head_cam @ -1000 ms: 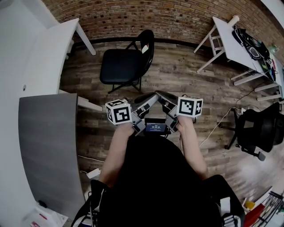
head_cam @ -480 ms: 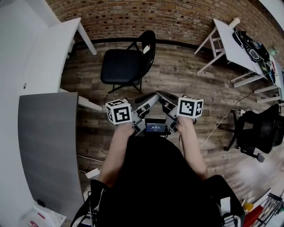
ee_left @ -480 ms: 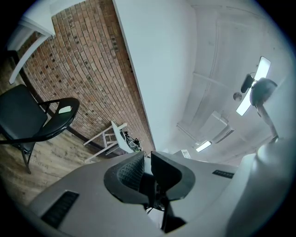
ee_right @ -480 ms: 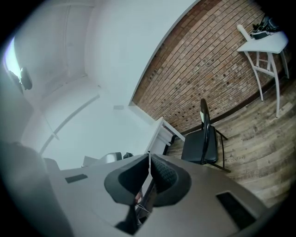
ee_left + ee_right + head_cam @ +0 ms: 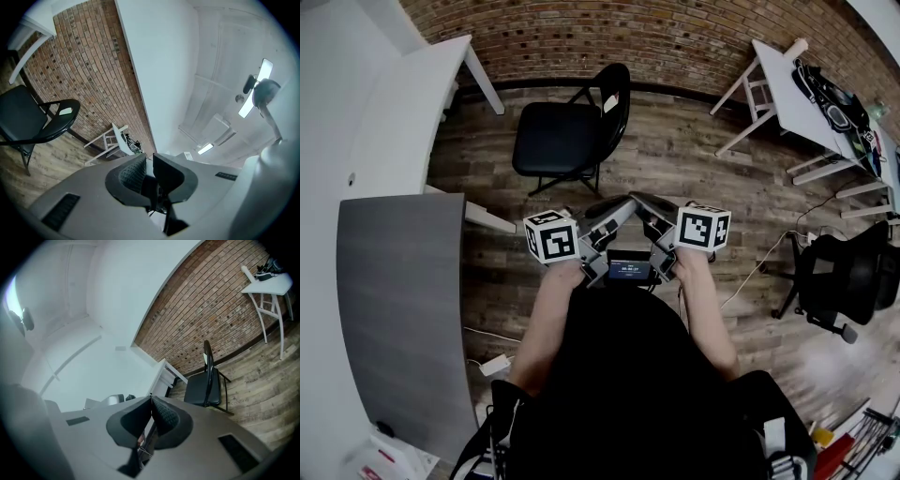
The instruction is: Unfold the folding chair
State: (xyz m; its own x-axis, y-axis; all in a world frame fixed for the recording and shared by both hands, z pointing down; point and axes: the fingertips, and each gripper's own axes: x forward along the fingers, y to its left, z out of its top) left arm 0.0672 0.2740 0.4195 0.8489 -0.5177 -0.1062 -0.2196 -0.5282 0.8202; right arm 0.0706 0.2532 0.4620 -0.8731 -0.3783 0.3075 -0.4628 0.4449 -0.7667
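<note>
Bare wooden plank floor (image 5: 675, 159) open ahead up to the black metal folding chair (image 5: 558, 141), grey rectangular table (image 5: 398, 309) close at left, black swivel office chair (image 5: 853, 267) well apart at right

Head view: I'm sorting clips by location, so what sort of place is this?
Probably a loft-style office or workshop: a bare brick wall, a white trestle table with gear on it, and a black office chair on plank flooring.

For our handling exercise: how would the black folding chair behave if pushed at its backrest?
The folding chair probably stays stiff, standing open on thin tube legs. It may slide on the wood floor, or tip.
</note>
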